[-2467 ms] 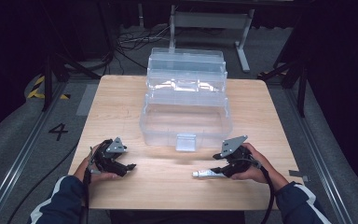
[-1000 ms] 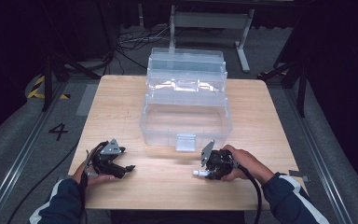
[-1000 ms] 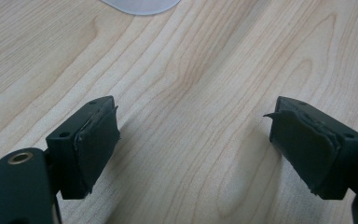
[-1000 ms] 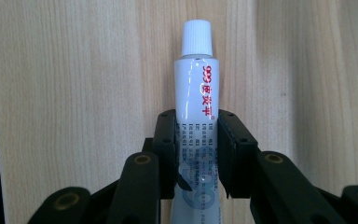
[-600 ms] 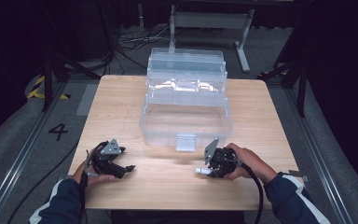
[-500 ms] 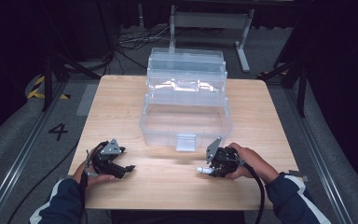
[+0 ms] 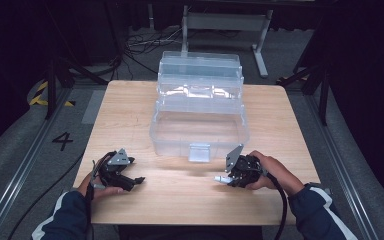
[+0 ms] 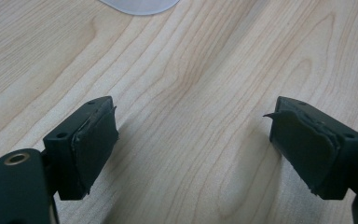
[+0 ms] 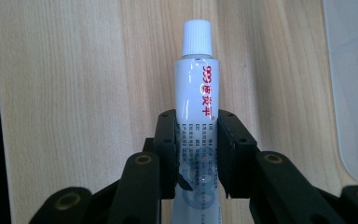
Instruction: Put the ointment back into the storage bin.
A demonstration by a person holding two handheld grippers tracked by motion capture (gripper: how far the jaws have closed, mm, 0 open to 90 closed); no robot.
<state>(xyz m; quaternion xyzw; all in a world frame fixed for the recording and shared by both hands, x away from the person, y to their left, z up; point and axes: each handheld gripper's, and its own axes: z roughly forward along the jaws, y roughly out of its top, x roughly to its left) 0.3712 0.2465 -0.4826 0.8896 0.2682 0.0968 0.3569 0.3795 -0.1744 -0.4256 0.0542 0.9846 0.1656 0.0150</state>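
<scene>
Tube [image 9: 196,116] base hidden between right gripper [image 9: 196,154] jaws

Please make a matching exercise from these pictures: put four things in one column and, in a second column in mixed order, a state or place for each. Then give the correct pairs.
Things:
1. left claw
2. right claw
3. tube
4. clear box

States or places:
A. stands in the middle of the table, lid up
B. open, nothing between its jaws
C. white, with a ribbed white cap and red writing
D. shut on the tube

Pairs: 1-B, 2-D, 3-C, 4-A
</scene>
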